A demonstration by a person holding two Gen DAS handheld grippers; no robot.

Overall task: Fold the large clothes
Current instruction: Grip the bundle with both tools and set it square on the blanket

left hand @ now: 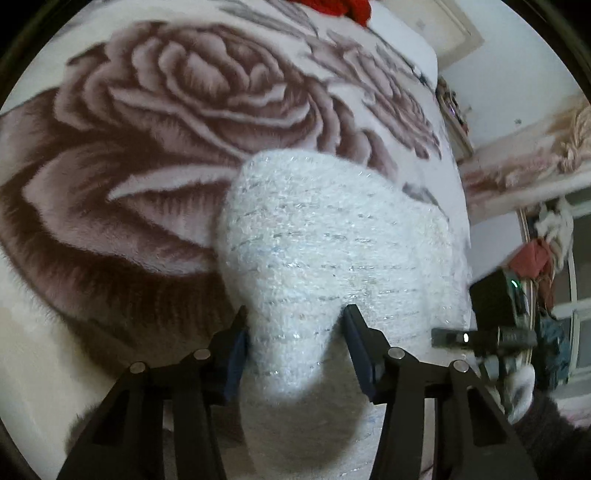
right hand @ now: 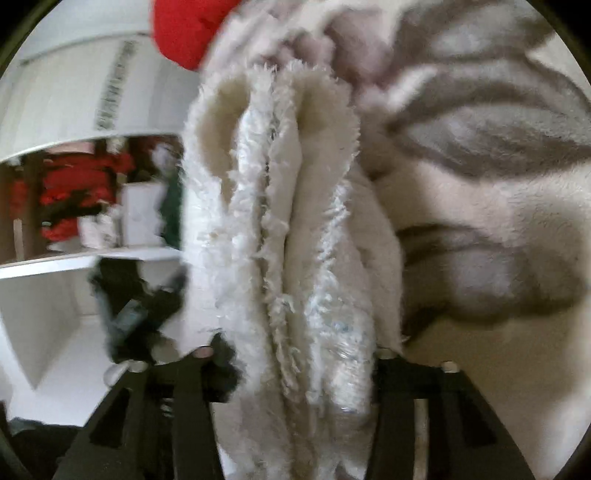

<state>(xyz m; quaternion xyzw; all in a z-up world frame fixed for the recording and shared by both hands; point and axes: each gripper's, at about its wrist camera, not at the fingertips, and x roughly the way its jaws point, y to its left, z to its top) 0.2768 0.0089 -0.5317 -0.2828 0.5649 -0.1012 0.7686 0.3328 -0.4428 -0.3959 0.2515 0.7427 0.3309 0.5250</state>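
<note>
A fluffy white garment (left hand: 332,240) with thin silvery threads lies bunched on a rose-patterned blanket (left hand: 166,110). My left gripper (left hand: 297,336) is shut on its near end, and the blue pads (left hand: 236,347) press into the fabric from both sides. In the right wrist view the same white garment (right hand: 280,184) shows as a thick stack of folded layers with frayed edges. My right gripper (right hand: 295,350) is shut on that stack, and the fabric hides its fingertips. The stack rises up and away from the jaws.
The blanket (right hand: 498,184) covers a bed. A red cloth (left hand: 340,7) lies at its far edge, also seen as a red cloth (right hand: 184,29). A black device (left hand: 484,338) sits by the bed's right side. White shelves (right hand: 92,254) with red items stand to the left.
</note>
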